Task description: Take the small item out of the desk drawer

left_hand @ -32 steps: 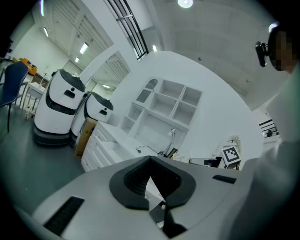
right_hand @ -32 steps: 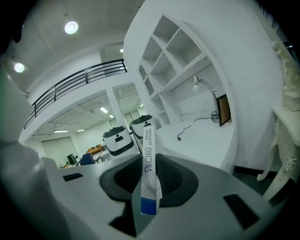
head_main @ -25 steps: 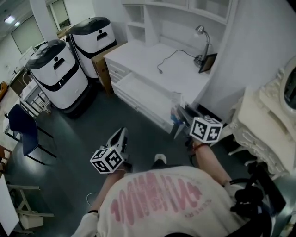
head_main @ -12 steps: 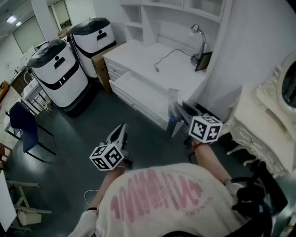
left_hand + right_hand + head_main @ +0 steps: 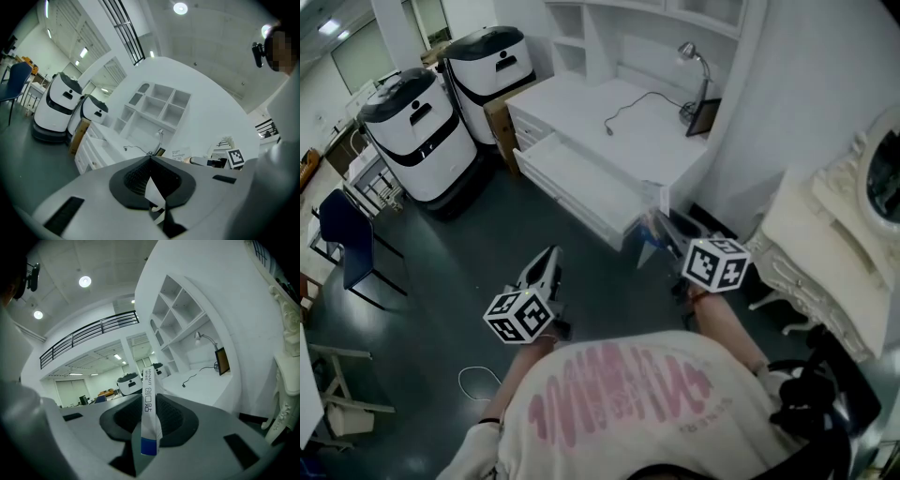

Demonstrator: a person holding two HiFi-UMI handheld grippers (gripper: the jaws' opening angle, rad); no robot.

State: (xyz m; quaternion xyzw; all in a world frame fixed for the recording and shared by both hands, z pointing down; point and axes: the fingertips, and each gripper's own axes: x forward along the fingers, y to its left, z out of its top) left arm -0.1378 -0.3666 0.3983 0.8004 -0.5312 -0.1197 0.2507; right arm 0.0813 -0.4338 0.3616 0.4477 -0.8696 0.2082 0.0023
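My right gripper [image 5: 664, 228] is shut on a small white box with a blue end [image 5: 655, 208], held up in the air in front of the white desk [image 5: 647, 141]. In the right gripper view the box [image 5: 149, 411] stands edge-on between the pads of the right gripper [image 5: 149, 432]. The desk's long drawer [image 5: 577, 182] stands pulled out below the desktop; its inside looks bare from here. My left gripper [image 5: 547, 261] hangs over the dark floor, left of the drawer, shut with nothing in it. In its own view, the left gripper [image 5: 151, 161] has its jaws together.
Two white-and-black wheeled machines [image 5: 415, 131] [image 5: 494, 67] and a cardboard box [image 5: 499, 120] stand left of the desk. A lamp [image 5: 690, 54], a cable [image 5: 628, 105] and a small frame [image 5: 705, 116] sit on the desktop. Ornate white furniture [image 5: 825, 253] is at the right, a blue chair [image 5: 342, 239] at the left.
The desk and drawer have drifted up and left in the head view. Both grippers keep their places, and the box stays in the right one.
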